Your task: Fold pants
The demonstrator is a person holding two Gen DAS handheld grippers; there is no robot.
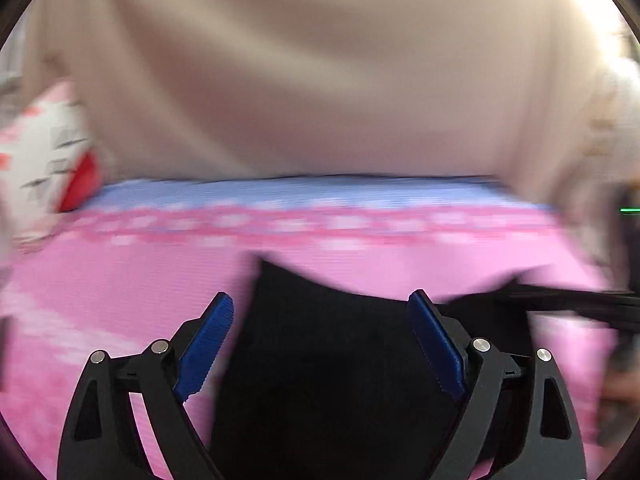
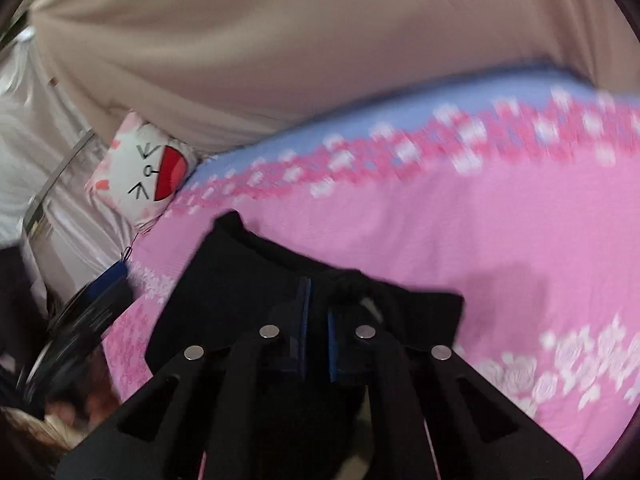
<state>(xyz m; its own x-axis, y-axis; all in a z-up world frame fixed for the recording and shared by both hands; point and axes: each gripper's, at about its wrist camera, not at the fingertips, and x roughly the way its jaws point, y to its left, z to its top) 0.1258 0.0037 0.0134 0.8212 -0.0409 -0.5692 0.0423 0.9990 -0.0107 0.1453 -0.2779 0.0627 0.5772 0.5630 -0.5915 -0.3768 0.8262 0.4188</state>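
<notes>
Left gripper (image 1: 322,304) hangs spread over the black pants (image 1: 332,360) on the pink bedspread (image 1: 120,280); right gripper (image 2: 316,308) pinches their bunched fabric.

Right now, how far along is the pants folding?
Early to midway, I'd guess. The black pants lie on the pink sheet, seemingly already doubled. The right gripper is pinched on a bunch of cloth; the left gripper is open over them. The fold in hand and final tidying remain.

Motion blur smears the bedspread (image 1: 120,272), and the black pants (image 1: 320,360) run off the bottom edge.
</notes>
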